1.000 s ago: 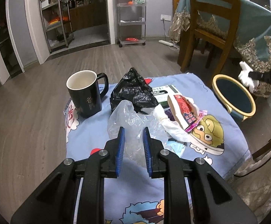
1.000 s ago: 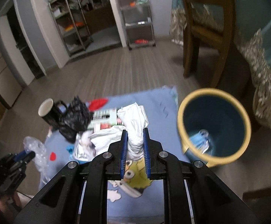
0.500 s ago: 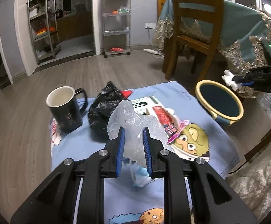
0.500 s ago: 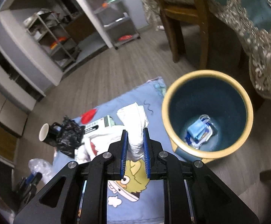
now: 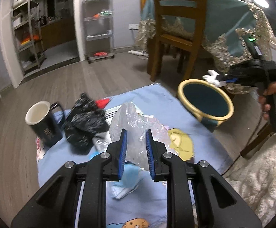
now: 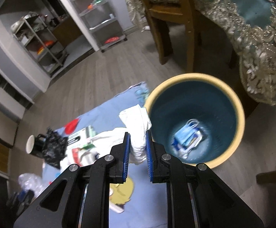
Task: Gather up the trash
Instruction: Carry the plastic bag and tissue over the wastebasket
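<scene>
Right wrist view: our right gripper (image 6: 137, 148), pinching the white tissue (image 6: 138, 125), moved nearer the bin (image 6: 238, 114); our left gripper (image 5: 136, 152) lifted the clear bag (image 5: 134, 125).

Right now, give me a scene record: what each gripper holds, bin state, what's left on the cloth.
left gripper: shut on clear plastic bag, lifted above the cloth
right gripper: shut on white crumpled tissue, beside the bin's rim
bin: blue with yellow rim, upright on the floor, holds a blue face mask
blue cartoon cloth: black plastic bag, black mug, green-and-white box
</scene>
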A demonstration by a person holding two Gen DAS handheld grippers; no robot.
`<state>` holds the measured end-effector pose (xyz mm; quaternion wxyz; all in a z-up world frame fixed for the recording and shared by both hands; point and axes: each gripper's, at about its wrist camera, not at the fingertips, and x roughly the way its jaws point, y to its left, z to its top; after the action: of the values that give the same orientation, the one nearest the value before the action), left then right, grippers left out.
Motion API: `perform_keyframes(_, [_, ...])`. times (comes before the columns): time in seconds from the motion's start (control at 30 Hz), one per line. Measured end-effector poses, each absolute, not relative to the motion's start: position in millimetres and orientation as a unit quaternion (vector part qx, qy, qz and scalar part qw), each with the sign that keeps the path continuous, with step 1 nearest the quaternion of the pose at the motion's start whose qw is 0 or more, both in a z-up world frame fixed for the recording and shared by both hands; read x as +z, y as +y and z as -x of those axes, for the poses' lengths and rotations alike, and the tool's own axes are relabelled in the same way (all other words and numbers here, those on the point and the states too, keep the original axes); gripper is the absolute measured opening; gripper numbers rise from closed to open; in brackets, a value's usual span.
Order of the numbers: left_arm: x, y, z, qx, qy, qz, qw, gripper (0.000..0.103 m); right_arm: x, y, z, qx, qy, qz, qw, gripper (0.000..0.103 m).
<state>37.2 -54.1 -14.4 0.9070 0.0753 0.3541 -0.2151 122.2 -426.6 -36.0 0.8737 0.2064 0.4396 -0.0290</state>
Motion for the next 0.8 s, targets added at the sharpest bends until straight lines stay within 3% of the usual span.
perform_keyframes(0.27, [-1.7, -119.7, -42.3, -0.281, 0.349, -0.092, 0.889, 0.019, -49.3, -463.1, -129.6, -0.067, 0.448, -0.219, 0.864, 0.017])
perform_keyframes(0.8, [-30.3, -236.6, -102.3, -0.361, 0.385, -0.093, 0.844, 0.019, -89.8, -529.1, -141.8, -0.121, 0.476, -0.252, 0.834, 0.017])
